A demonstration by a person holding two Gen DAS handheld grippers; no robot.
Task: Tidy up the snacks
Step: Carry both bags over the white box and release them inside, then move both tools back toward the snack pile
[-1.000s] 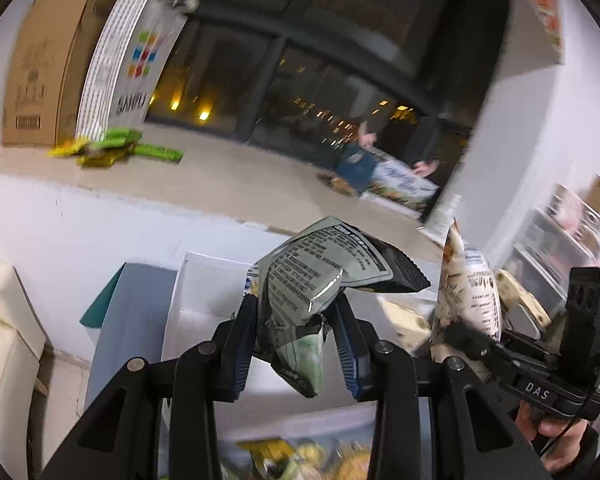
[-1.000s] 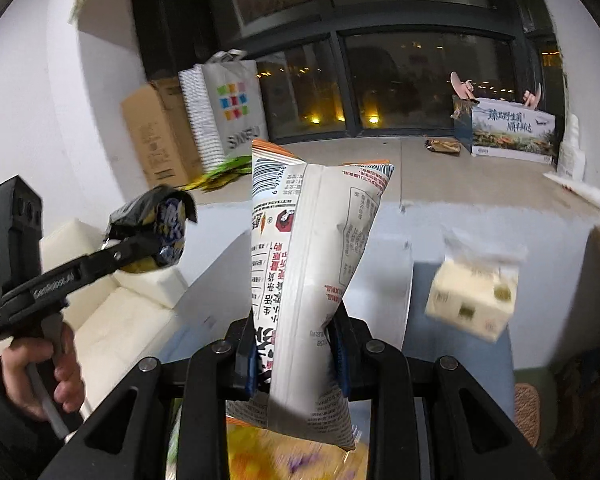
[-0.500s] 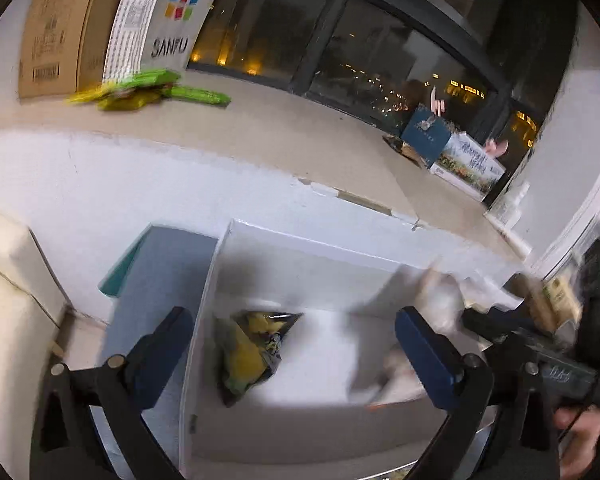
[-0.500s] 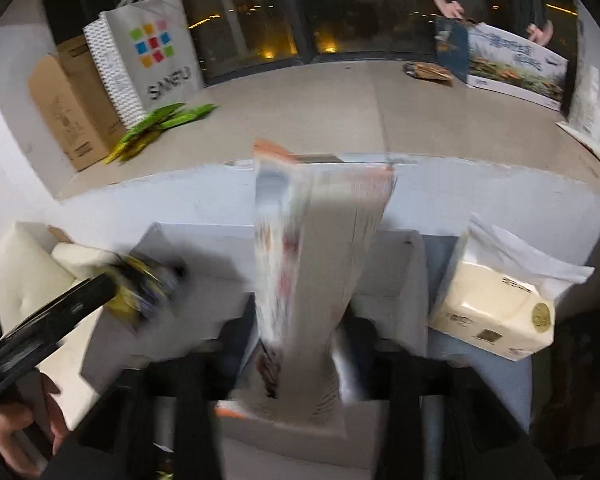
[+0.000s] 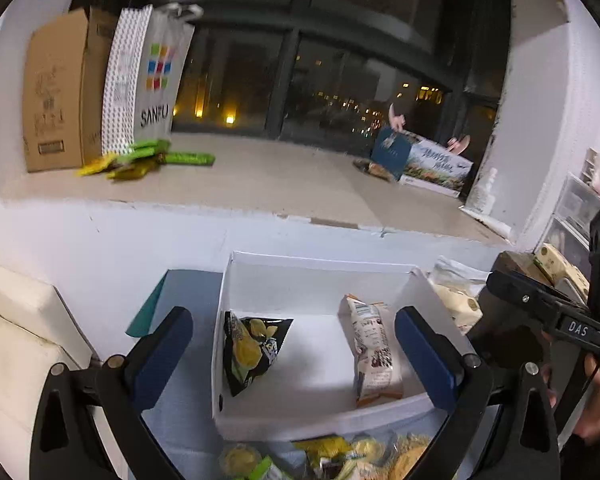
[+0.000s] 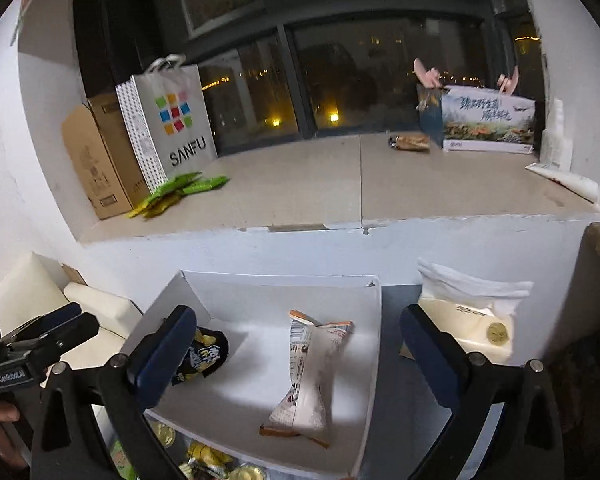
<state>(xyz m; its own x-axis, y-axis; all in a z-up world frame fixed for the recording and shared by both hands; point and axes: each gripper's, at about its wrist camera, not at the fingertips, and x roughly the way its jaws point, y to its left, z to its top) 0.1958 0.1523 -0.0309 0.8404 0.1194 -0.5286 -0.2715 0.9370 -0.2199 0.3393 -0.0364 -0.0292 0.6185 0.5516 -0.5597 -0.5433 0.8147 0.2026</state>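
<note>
A white open box (image 5: 320, 280) (image 6: 364, 360) stands on the table below a window ledge. A black and yellow snack bag (image 5: 252, 344) (image 6: 200, 354) lies in its left part. A white and orange snack bag (image 5: 374, 354) (image 6: 310, 376) lies in its right part. My left gripper (image 5: 294, 354) is open and empty, just in front of the box. My right gripper (image 6: 296, 358) is open and empty above the box's near edge. A pile of loose snacks (image 5: 328, 458) (image 6: 196, 456) lies in front of the box.
A tissue pack (image 6: 468, 320) (image 5: 458, 300) stands right of the box. A cream cushion (image 5: 16, 344) is at the left. On the ledge are a cardboard box (image 5: 56, 92), a SANFU bag (image 5: 152, 80), green packets (image 5: 148, 158) and a printed carton (image 6: 488, 118).
Both grippers have opened and let go of their snack bags, which now lie in the white box. Both grippers have drawn back toward me.
</note>
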